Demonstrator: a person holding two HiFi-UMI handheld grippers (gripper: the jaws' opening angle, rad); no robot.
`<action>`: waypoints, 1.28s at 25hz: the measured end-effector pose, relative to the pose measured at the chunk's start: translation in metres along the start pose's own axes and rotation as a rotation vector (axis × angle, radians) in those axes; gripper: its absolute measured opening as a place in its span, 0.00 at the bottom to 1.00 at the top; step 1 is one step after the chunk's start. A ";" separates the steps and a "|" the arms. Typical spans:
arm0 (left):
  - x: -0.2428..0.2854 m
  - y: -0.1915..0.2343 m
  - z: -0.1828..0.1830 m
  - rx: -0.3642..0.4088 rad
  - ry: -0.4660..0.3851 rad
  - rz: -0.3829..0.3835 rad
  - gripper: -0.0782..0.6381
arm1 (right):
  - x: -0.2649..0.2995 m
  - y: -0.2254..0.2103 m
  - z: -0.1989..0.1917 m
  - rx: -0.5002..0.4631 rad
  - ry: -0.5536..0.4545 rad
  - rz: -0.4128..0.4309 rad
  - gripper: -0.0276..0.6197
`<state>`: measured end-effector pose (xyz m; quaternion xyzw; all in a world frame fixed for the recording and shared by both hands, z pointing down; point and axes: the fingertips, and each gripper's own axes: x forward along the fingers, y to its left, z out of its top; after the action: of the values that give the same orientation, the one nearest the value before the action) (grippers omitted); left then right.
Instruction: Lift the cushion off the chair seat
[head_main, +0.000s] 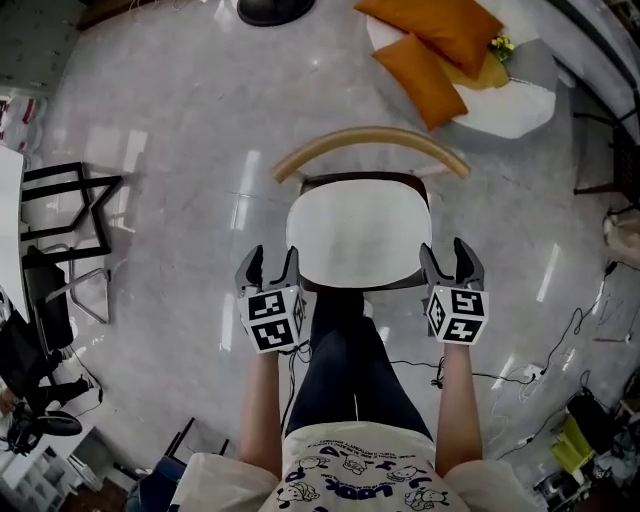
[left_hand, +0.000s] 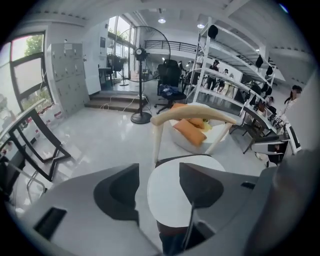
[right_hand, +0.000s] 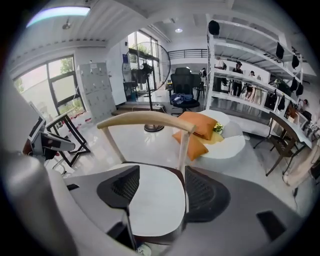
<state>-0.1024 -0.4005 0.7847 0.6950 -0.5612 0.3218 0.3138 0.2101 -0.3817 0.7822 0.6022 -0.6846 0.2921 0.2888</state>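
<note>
Your left gripper (head_main: 272, 260) and right gripper (head_main: 446, 252), jaws wide and empty, flanked the front of the white rounded cushion (head_main: 358, 235) on the wooden chair (head_main: 370, 136).

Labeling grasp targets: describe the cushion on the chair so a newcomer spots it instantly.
Find the chair with the curved wooden backrest in the middle of the glossy grey floor. On its dark seat lies the cushion, flat with rounded corners. It is plain white, unlike the orange cushions on the white pouf behind the chair.
</note>
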 end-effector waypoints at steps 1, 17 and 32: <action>0.008 0.003 -0.008 -0.005 0.015 0.000 0.47 | 0.008 0.001 -0.007 -0.008 0.013 0.005 0.50; 0.130 0.021 -0.106 -0.053 0.209 -0.005 0.47 | 0.124 -0.014 -0.109 -0.036 0.189 0.029 0.47; 0.207 0.030 -0.182 -0.074 0.350 -0.012 0.47 | 0.191 -0.036 -0.174 -0.013 0.277 -0.006 0.45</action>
<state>-0.1160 -0.3799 1.0609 0.6197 -0.5055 0.4149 0.4340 0.2329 -0.3804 1.0421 0.5564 -0.6383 0.3670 0.3851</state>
